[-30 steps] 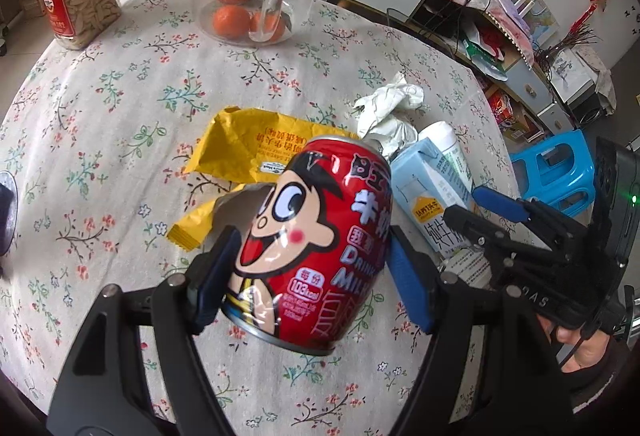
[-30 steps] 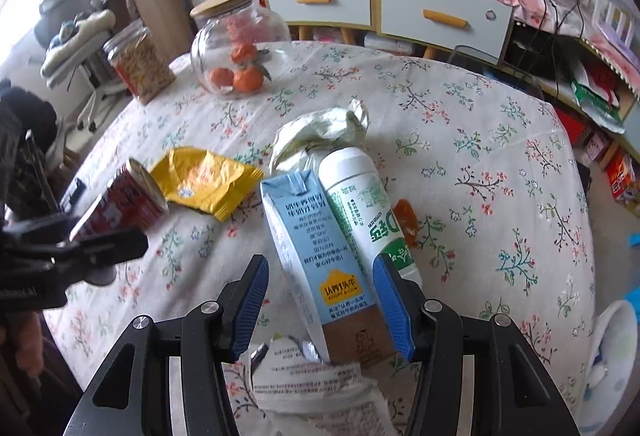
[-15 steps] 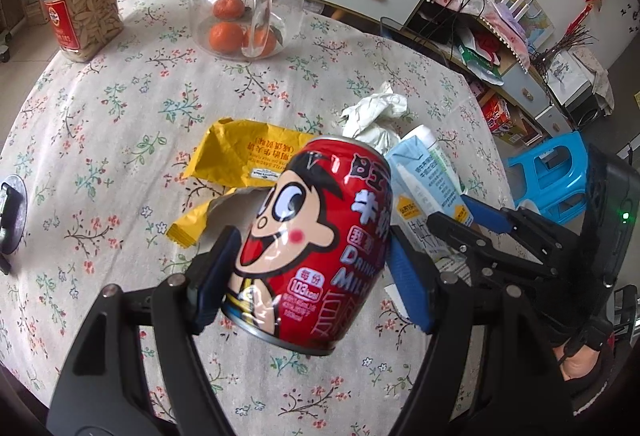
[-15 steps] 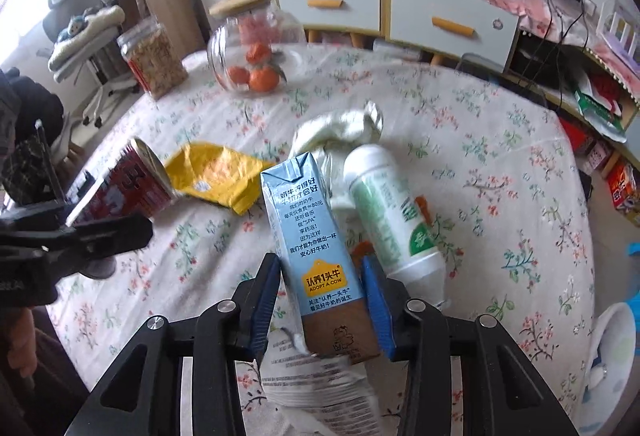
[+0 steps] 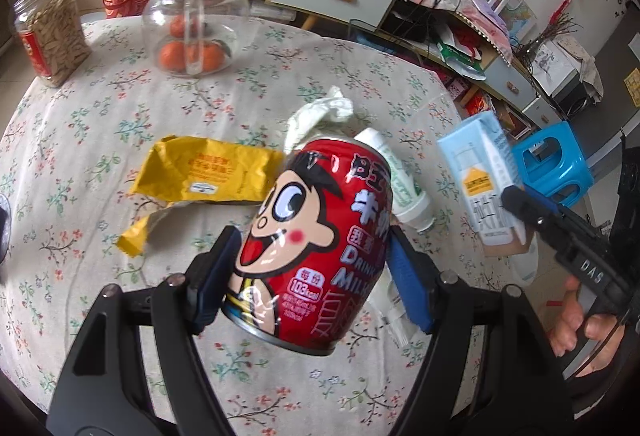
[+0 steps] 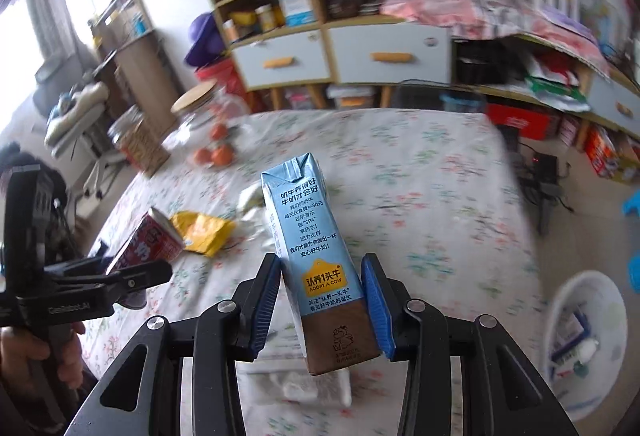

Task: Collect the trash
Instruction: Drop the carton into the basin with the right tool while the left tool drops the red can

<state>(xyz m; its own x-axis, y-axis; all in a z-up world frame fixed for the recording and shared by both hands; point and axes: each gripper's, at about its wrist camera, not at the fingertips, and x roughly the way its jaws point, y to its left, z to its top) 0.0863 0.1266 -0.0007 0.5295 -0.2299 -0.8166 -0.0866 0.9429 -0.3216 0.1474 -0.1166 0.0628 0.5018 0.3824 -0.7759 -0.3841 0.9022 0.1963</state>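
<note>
Blurred floral table behind, right gripper fingers pinch milk carton, left gripper pinches red can.

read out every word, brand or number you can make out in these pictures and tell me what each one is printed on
"DRINK", "MILK", "103kcal": red can in the left gripper.
"ADOPT A COW", "SPA": blue milk carton in the right gripper.
"DAS": side of the right gripper, seen from the left wrist.
Chinese characters on can and carton: present, not transcribed here.
Yellow wrapper, white bottle, seed jar label: too small or blurred.
</note>
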